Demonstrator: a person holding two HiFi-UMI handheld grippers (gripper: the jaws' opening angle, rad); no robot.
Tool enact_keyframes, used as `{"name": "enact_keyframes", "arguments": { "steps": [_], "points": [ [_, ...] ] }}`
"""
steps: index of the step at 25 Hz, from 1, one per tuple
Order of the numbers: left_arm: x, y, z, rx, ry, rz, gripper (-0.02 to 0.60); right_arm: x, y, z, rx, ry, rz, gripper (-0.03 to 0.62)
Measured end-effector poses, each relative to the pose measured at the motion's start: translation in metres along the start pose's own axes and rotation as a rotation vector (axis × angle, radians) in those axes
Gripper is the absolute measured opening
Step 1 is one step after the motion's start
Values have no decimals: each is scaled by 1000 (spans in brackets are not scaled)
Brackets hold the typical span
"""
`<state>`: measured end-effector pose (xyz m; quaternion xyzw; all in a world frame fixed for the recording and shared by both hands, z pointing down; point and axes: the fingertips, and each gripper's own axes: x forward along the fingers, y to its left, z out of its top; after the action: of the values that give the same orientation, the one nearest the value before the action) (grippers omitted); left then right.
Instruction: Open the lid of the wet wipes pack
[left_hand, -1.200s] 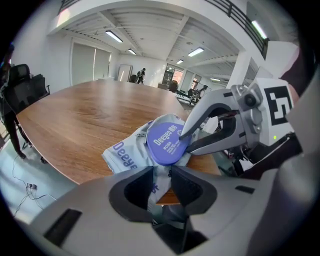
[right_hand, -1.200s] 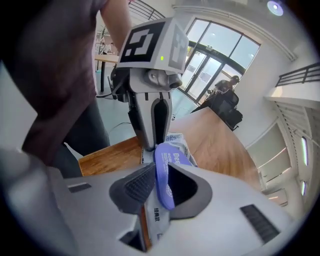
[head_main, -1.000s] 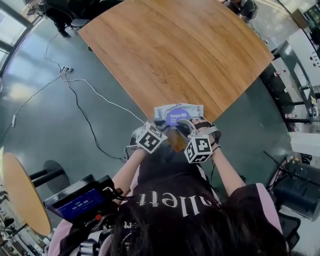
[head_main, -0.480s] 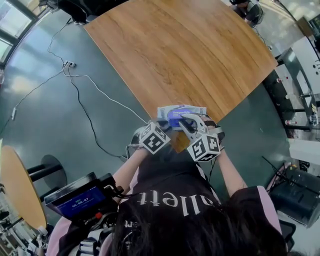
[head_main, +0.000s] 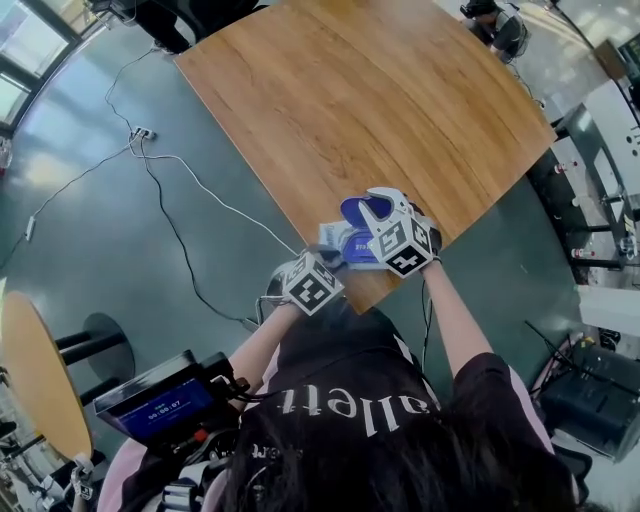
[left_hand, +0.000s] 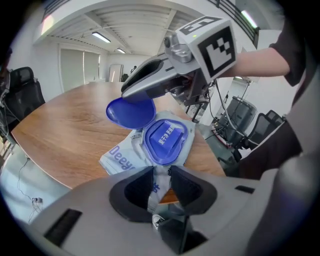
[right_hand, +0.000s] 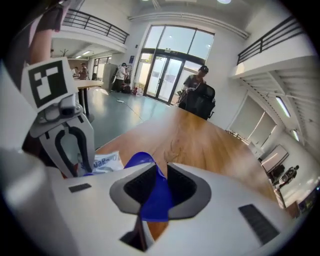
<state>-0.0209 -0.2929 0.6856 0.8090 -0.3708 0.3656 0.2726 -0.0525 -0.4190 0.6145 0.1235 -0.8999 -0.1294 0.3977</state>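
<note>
Right tongs (right_hand: 160, 175) pinch the blue lid (left_hand: 131, 112), raised off the wet wipes pack (left_hand: 122, 159) at the near edge of the tabletop (head_main: 380, 110). Left tongs (left_hand: 161, 174) clamp the pack's near end. The lid is best swung back along its hinge with the pack pinned.

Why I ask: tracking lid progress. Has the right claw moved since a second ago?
Yes. In the head view the right claw has gone from the near corner of the table farther in over it, swinging the blue lid up.
</note>
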Motion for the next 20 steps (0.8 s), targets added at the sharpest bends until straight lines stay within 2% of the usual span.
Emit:
{"name": "enact_keyframes", "arguments": {
  "steps": [4, 8, 14, 20],
  "points": [
    [3, 0, 1, -5, -11, -1, 112, 17, -7, -19, 114, 58, 5, 75],
    [3, -2, 2, -19, -15, 2, 112, 23, -11, -31, 283, 92, -24, 75],
    [-19, 14, -3, -41, -42, -19, 111, -14, -7, 19, 408, -45, -129, 76],
    [-42, 16, -7, -50, -129, -80, 112, -66, 32, 33, 534, -87, -234, 75]
  ]
}}
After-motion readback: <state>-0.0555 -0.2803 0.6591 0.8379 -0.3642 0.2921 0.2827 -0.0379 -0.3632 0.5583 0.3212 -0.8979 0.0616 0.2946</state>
